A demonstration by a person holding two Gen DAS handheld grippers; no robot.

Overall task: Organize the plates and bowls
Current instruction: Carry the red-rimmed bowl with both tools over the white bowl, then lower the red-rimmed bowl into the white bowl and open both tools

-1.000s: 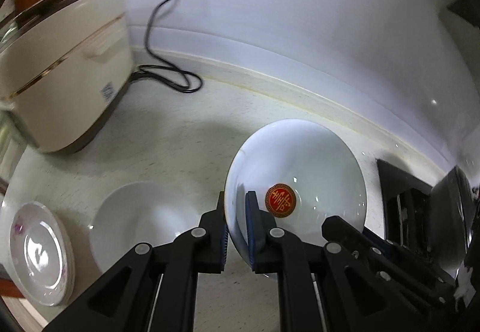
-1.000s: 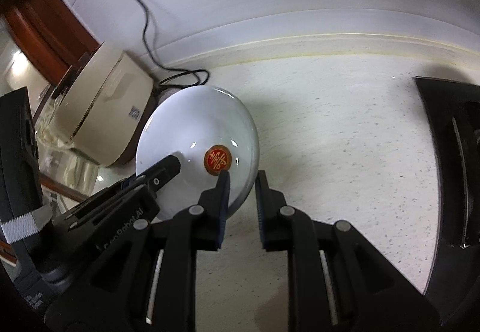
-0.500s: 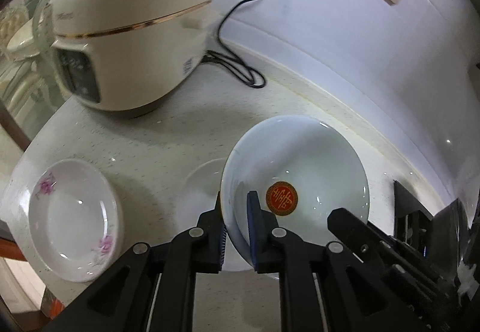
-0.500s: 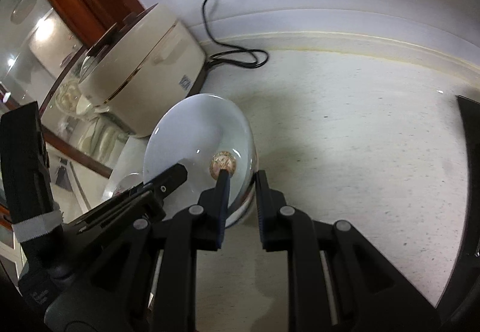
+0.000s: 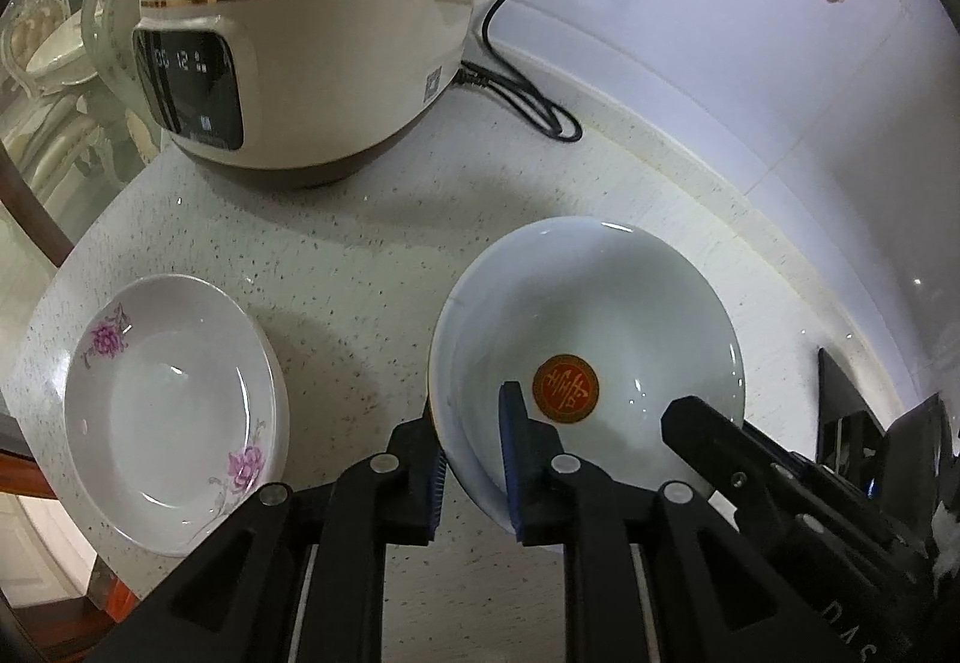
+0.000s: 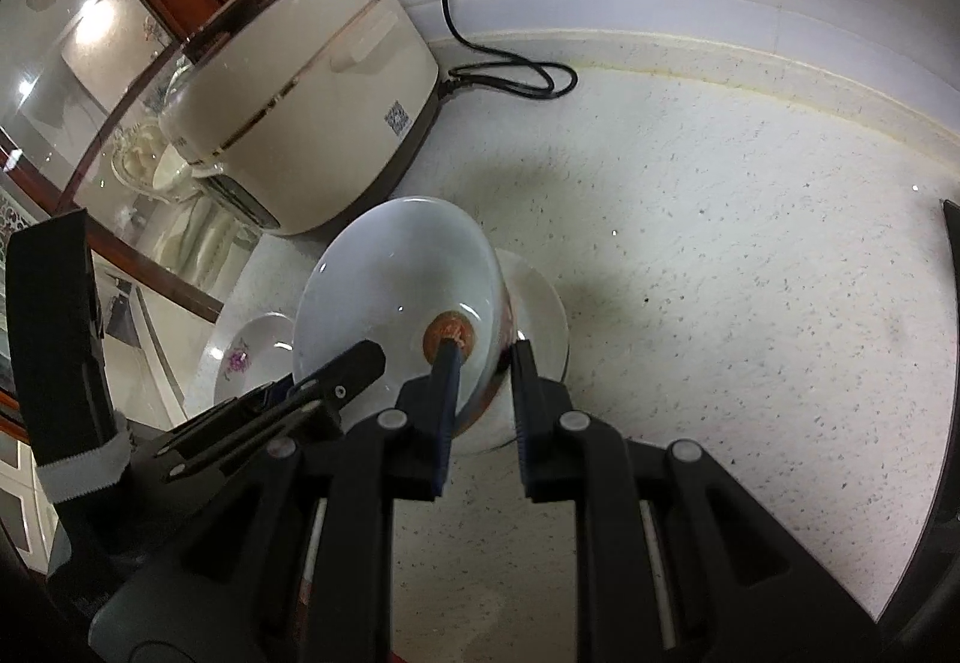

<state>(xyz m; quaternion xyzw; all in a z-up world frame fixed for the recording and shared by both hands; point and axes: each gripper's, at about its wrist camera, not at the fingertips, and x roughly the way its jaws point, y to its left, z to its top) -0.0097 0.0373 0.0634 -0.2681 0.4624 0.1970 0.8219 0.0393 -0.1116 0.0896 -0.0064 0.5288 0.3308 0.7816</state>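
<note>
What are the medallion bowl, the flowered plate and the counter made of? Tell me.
Medallion bowl: likely glazed porcelain; glossy white with sharp glints.
Flowered plate: likely glazed ceramic; shiny, printed pink flowers.
Counter: looks like speckled stone or composite; matte.

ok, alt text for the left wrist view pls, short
The left gripper straddles the near rim of a white bowl with a red emblem, jaws opening, while the right gripper reaches in at the right. A flowered plate lies left on the speckled counter, a beige rice cooker behind.
</note>
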